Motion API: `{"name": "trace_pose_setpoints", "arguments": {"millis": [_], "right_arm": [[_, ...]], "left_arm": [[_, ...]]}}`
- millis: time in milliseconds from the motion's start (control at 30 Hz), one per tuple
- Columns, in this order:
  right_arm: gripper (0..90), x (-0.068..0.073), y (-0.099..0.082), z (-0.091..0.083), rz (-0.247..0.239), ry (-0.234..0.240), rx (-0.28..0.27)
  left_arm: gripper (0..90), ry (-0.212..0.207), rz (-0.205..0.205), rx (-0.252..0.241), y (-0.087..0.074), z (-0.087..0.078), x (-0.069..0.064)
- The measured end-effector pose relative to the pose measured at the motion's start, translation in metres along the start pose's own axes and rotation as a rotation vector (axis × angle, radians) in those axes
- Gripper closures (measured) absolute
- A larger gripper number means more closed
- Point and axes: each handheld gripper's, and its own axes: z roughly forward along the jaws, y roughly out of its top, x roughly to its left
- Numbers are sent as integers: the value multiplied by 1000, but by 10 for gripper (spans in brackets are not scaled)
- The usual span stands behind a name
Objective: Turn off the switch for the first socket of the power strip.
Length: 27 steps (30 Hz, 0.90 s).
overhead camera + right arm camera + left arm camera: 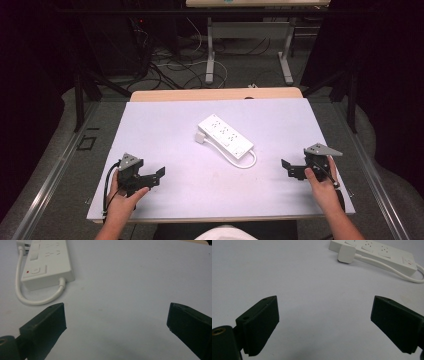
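Observation:
A white power strip [226,134] lies at an angle in the middle of the white table top [165,130], its short cable [240,162] looped back and its plug [200,135] resting beside it. The strip [384,252] and plug [346,253] appear at the top right of the left gripper view. In the right gripper view the strip's switch end [47,265] and cable [32,300] lie at the upper left. My left gripper [159,175] rests at the front left, open and holding nothing. My right gripper [285,167] sits at the front right, open too.
A wooden table edge [215,94] shows behind the white top. Beyond it stand a second table's metal legs [210,55] and loose cables [170,70] on the floor. Dark metal frames flank both sides. Bare surface lies between each gripper and the strip.

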Motion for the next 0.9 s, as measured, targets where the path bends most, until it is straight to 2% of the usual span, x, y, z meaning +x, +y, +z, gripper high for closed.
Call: {"name": "trace_pose_setpoints", "arguments": {"millis": [67,133,333,900], "right_arm": [[17,-4,-4,0,31,-2,6],[17,-5,-5,1,36,-14,-5],[18,-8,-9,2,37,-37,14],[18,-15,-14,2,62,-34,32]], "left_arm": [[81,0,-1,0,0,0,0],[81,0,-4,-4,0,0,0],[80,-1,-6,-2,0,0,0],[80,-3,-5,3,0,0,2]]}}
